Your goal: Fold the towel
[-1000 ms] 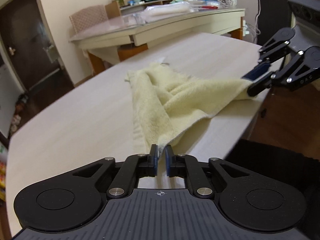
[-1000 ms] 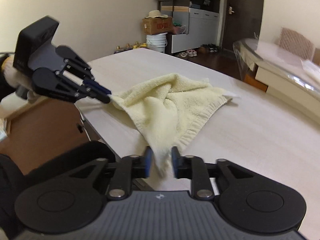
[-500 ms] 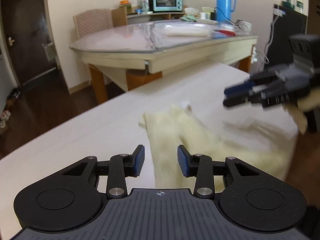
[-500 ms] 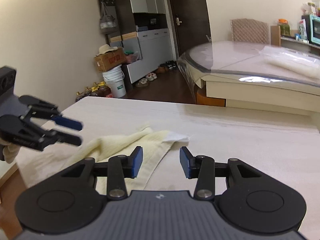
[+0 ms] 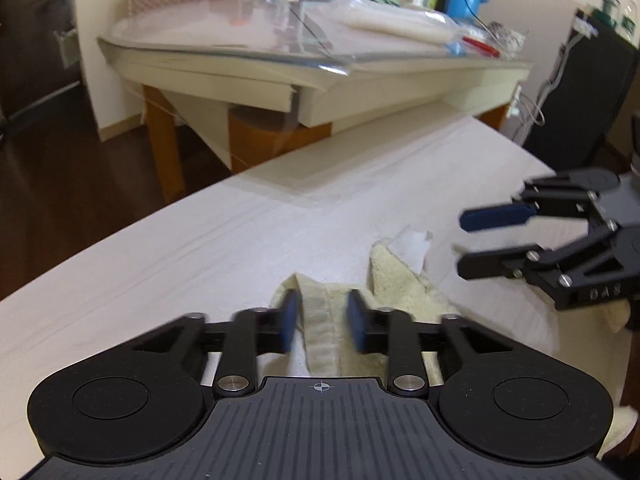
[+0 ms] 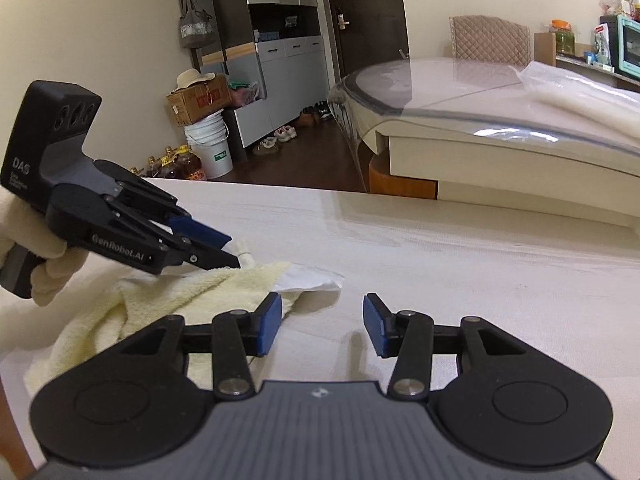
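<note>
Left gripper (image 5: 322, 320): jaws a little apart, just been closing, hem of the pale yellow towel (image 5: 394, 284) between the pads, not visibly pinched. Right gripper (image 6: 322, 322): jaws apart, just been opening, only bare tabletop between them. The towel lies rumpled at the near edge of the pale table (image 5: 200, 260), white label (image 6: 312, 280) at its far corner. Beyond: glass-topped table (image 5: 280, 40).
</note>
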